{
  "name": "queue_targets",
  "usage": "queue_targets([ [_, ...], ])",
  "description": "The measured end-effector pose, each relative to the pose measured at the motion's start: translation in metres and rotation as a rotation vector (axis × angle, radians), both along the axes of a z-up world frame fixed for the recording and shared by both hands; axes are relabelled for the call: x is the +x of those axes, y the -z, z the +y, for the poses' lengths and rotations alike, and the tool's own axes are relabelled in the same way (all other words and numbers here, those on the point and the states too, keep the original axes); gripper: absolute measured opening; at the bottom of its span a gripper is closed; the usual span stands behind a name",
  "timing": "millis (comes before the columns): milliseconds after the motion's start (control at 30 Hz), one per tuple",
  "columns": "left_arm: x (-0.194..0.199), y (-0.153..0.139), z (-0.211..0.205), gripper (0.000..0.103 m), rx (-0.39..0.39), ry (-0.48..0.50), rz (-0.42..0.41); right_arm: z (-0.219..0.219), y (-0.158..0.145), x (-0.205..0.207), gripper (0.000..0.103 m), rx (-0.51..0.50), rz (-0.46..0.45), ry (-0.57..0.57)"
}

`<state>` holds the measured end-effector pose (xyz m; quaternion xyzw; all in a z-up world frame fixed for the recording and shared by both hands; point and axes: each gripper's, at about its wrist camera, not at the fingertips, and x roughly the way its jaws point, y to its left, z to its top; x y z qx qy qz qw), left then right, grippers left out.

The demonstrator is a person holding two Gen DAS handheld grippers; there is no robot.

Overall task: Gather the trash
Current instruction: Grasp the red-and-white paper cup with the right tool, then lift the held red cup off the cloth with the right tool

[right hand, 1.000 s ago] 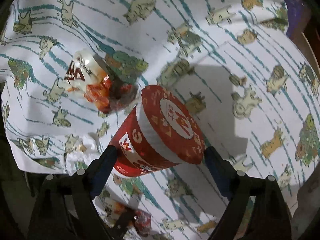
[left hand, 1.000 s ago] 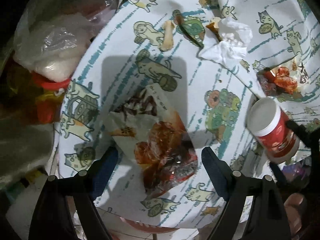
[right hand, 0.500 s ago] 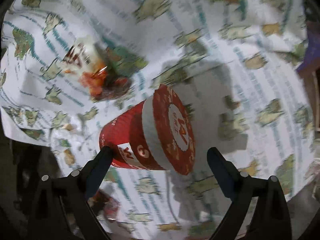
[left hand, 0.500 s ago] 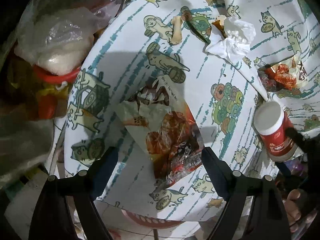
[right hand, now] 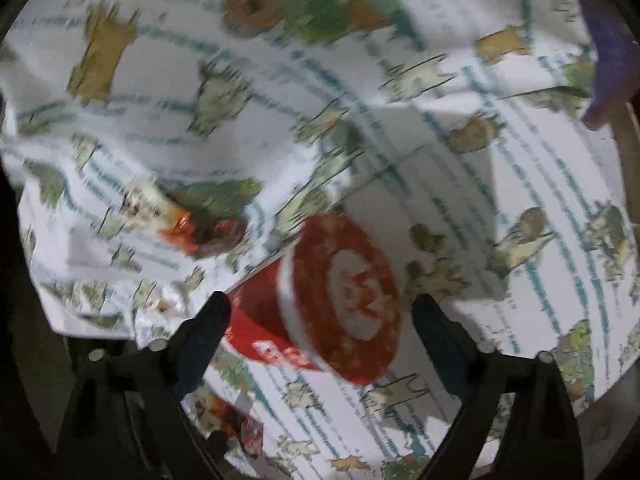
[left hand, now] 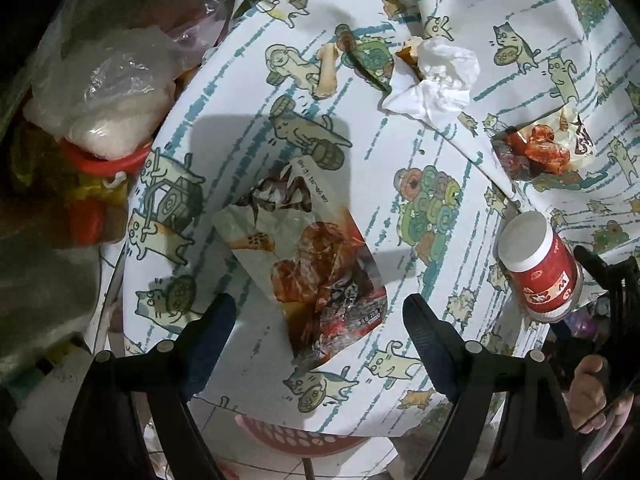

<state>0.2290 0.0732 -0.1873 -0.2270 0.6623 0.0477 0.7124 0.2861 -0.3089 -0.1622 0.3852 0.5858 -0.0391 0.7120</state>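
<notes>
A sauce-stained snack wrapper (left hand: 316, 248) lies on the cat-print tablecloth (left hand: 248, 120). My left gripper (left hand: 316, 308) hovers open just above its near end, a finger on each side. A red cup (right hand: 344, 280) with a white band lies on its side between the fingers of my right gripper (right hand: 320, 304). The jaws are closing; the right finger still stands off the lid. In the left wrist view the cup (left hand: 536, 268) sits at the table's right edge. A crumpled tissue (left hand: 436, 76) and a second saucy wrapper (left hand: 540, 148) lie further back.
Food scraps (left hand: 328, 68) lie beside the tissue. Filled plastic bags (left hand: 100, 92) crowd the left of the table. A pink basket (left hand: 300, 436) shows under the near edge. A hand (left hand: 588, 392) holds the right gripper. A purple object (right hand: 612, 60) sits at the far right.
The right gripper slid across the table, so its view is now blurred, and the cup sits lower between narrower jaws. The left gripper stayed open over the wrapper, barely shifting.
</notes>
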Motion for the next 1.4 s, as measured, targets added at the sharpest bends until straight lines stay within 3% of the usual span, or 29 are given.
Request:
queue_targets([
  [33, 0.0, 0.0, 0.0, 0.087, -0.002, -0.001, 0.001, 0.003, 0.002, -0.001, 0.076, 0.016, 0.008, -0.018],
  [133, 0.005, -0.002, 0.0, 0.087, -0.026, 0.008, 0.009, 0.017, 0.005, -0.008, 0.069, 0.048, 0.01, -0.081],
  [267, 0.003, -0.015, 0.001, 0.087, -0.018, 0.037, -0.023, 0.04, -0.004, -0.013, 0.054, 0.008, -0.008, -0.197],
  [433, 0.0, -0.029, 0.002, 0.087, 0.009, 0.066, -0.06, 0.068, -0.014, -0.034, 0.05, -0.086, 0.025, -0.446],
  [533, -0.002, -0.03, 0.006, 0.087, -0.069, 0.057, -0.047, 0.095, -0.029, -0.048, 0.057, -0.27, -0.01, -0.643],
  [600, -0.003, -0.034, 0.007, 0.087, -0.046, 0.056, -0.058, 0.109, -0.046, -0.057, 0.067, -0.466, -0.108, -0.727],
  [633, -0.003, -0.037, 0.008, 0.087, -0.019, 0.057, -0.069, 0.114, -0.054, -0.059, 0.074, -0.552, -0.157, -0.733],
  [700, -0.004, -0.041, 0.009, 0.087, 0.001, 0.063, -0.084, 0.117, -0.069, -0.063, 0.077, -0.711, -0.271, -0.72],
  [733, -0.004, -0.042, 0.009, 0.087, -0.001, 0.071, -0.088, 0.118, -0.074, -0.062, 0.079, -0.736, -0.317, -0.728],
  [867, -0.004, -0.042, 0.007, 0.087, -0.009, 0.102, -0.082, 0.123, -0.077, -0.04, 0.081, -0.648, -0.421, -0.844],
  [967, -0.004, -0.036, 0.007, 0.087, -0.007, 0.103, -0.064, 0.112, -0.061, -0.025, 0.081, -0.563, -0.34, -0.85],
  [1100, -0.003, -0.031, 0.008, 0.087, -0.025, 0.095, -0.05, 0.118, -0.035, -0.014, 0.081, -0.535, -0.225, -0.829],
  [1200, -0.002, -0.033, 0.009, 0.087, -0.023, 0.091, -0.055, 0.111, -0.013, -0.01, 0.079, -0.466, -0.078, -0.837],
  [1400, 0.0, -0.035, 0.007, 0.087, -0.031, 0.1, -0.053, 0.111, -0.013, -0.021, 0.079, -0.428, -0.024, -0.894],
])
